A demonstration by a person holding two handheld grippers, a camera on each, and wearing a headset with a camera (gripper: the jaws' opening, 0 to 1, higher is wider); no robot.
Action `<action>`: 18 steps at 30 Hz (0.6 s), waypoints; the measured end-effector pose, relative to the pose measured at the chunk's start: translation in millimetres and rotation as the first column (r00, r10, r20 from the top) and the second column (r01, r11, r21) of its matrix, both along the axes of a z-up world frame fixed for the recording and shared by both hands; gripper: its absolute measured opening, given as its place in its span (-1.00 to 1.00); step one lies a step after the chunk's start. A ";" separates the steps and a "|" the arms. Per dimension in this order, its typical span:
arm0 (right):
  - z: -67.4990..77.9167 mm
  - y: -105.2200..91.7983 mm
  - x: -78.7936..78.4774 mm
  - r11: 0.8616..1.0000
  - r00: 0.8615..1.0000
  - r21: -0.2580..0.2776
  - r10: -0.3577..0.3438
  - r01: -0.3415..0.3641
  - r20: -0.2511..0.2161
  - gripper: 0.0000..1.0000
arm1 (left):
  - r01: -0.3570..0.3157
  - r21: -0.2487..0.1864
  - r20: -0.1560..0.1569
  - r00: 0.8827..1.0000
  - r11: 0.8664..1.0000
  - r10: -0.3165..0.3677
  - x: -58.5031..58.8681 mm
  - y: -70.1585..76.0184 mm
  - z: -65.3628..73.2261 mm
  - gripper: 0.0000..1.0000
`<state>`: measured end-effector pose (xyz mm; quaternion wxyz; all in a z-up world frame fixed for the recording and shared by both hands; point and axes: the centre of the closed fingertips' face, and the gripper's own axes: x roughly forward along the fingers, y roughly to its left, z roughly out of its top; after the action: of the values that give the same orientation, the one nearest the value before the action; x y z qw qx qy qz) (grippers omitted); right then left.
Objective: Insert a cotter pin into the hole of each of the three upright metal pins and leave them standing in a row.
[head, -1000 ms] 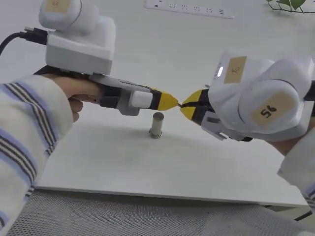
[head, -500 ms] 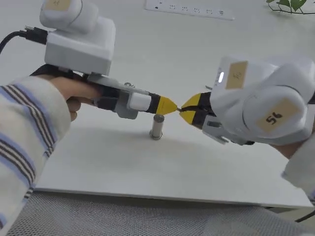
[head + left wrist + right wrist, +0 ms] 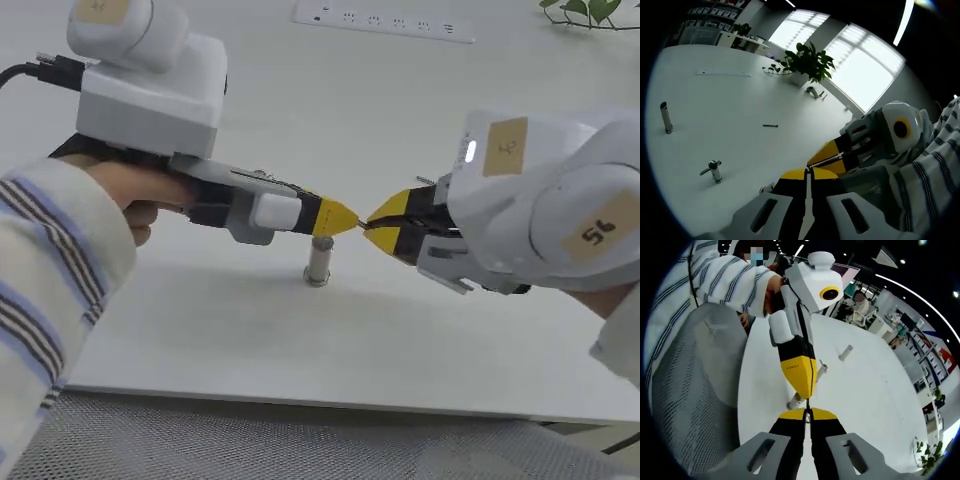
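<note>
Head view: a smooth white surface (image 3: pixel 250 330) runs back to a white power strip (image 3: pixel 385 18) and the green leaves of a plant (image 3: pixel 590 8), which the top edge cuts off. Grey mesh (image 3: pixel 250 440) lies below the surface's near edge. One short steel metal pin (image 3: pixel 319 258) stands upright near the middle. Just above it, the yellow wedge tips of the left gripper (image 3: pixel 345 216) and right gripper (image 3: pixel 375 222) meet point to point. The right gripper is clamped on a thin dark cotter pin (image 3: pixel 362 222), most of which is hidden between its tips. A striped sleeve (image 3: pixel 50 280) covers the left arm.

Left gripper view: bright windows (image 3: pixel 860 70) stand behind the plant. On the surface, well apart, are a bare metal pin (image 3: pixel 663 117) standing upright, a fitted metal pin (image 3: pixel 715 171) with a cotter pin through its head, and a loose cotter pin (image 3: pixel 770 125) lying flat. The left gripper's tips are closed to a hairline slit. Whether they grip the cotter pin's end is too small to tell.

Right gripper view: the mesh fills the left side and a striped shirt (image 3: pixel 735 280) shows above it. The right gripper's tips are pressed together with the thin pin rising from them to the left gripper's point. Three upright pins show beyond, small and tilted by the lens.
</note>
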<state>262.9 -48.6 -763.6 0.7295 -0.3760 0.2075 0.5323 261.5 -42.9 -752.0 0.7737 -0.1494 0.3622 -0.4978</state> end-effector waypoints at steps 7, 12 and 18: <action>3.6 2.0 -6.6 0.998 0.999 0.029 0.051 -0.050 -0.020 -0.82 | 0.030 0.008 0.045 0.999 1.000 -0.030 -6.0 0.0 3.0 -1.00; 5.6 3.6 -11.3 0.994 0.993 0.086 0.068 -0.060 -0.093 -0.72 | 0.099 0.018 0.124 0.987 0.995 -0.100 -14.8 -2.2 7.3 -1.00; 7.3 0.3 -22.4 0.986 0.963 0.143 0.113 -0.080 -0.243 -0.69 | 0.204 0.044 0.281 0.937 0.978 -0.208 -19.2 -3.1 13.3 -1.00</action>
<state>240.6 -48.4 -756.3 0.6939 -0.2664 0.2435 0.6231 242.3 -46.0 -738.7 0.7624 -0.0322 0.2648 -0.5896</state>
